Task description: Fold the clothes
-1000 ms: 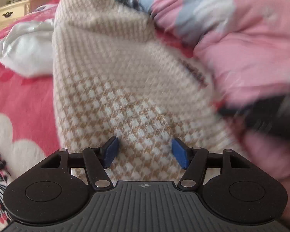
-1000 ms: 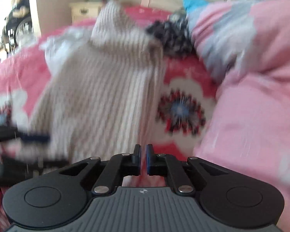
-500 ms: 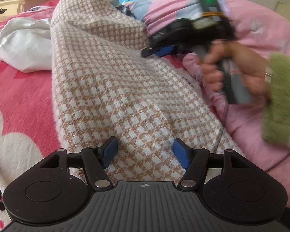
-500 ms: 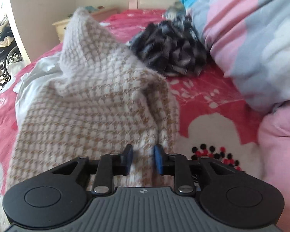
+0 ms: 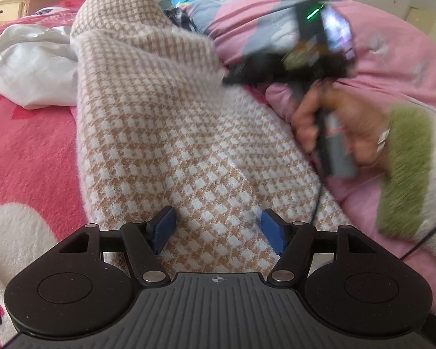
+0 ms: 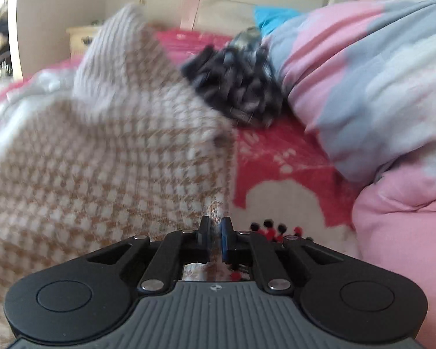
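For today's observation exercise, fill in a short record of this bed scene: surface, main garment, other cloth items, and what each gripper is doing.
surface: red bedspread with white flower shapes
main garment: tan-and-white checked knit, lying rumpled across the bedspread
other cloth: white garment beside the knit; dark plaid garment beyond it; pink quilt on the other side
left gripper: open, knit below, pads not pressing
right gripper: shut on the knit's edge
right hand: holds that gripper's handle, blurred

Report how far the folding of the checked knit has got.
Done: nothing neatly folded; the checked knit lies rumpled on the bed. In hand: right claw pinches its edge; left claw is open above it. Left: the folds, plus the white garment and dark plaid garment.
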Demonstrator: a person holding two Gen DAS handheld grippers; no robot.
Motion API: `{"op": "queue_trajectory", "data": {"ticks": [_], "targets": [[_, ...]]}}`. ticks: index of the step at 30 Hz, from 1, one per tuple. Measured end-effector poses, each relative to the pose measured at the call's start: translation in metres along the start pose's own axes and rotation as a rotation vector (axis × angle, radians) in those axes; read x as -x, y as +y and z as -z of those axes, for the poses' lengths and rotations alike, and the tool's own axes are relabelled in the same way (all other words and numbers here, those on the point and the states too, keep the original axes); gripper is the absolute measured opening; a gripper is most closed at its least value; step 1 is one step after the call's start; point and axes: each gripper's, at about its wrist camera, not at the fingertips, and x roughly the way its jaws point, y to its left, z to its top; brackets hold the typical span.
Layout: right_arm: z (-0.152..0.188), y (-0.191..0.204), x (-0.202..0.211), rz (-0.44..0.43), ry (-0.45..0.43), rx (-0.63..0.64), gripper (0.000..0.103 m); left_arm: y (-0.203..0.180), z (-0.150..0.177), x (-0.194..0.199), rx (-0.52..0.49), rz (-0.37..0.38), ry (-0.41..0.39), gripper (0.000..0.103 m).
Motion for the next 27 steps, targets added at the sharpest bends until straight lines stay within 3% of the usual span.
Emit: {"op": "queue_trajectory", "data": {"ticks": [4,7,11,14,16,21,25,27], "targets": [[-0.009,-0.010,0.022,0.006,-0.035,-0.041,0.014,0.007,-0.010,0.012,0.054,0.007,-0.011,0.063],[-0.018,-0.021,0.042,0.007,-0.085,-0.029,0.014,0.008,-0.020,0.037,0.032,-0.037,-0.114,0.064],[-0.048,-0.027,0.045,-0.067,-0.153,-0.003,0.014,0.012,-0.033,0.050,0.033,-0.051,-0.197,0.064],[-0.070,-0.016,0.028,-0.104,-0.179,0.037,0.014,0.020,-0.049,0.029,0.057,-0.047,-0.175,0.064],[-0.079,-0.013,0.009,-0.117,-0.170,0.014,0.014,0.019,-0.060,0.013,0.026,-0.026,-0.156,0.064],[-0.067,-0.002,-0.071,-0.096,0.009,0.021,0.014,0.027,-0.050,-0.034,-0.044,-0.047,-0.113,0.064],[-0.053,0.026,-0.079,-0.019,-0.014,0.208,0.015,0.020,-0.025,-0.035,-0.222,-0.084,-0.145,0.065],[-0.060,0.022,-0.075,-0.028,0.008,0.181,0.014,0.024,-0.025,-0.034,-0.182,-0.057,-0.151,0.067]]}}
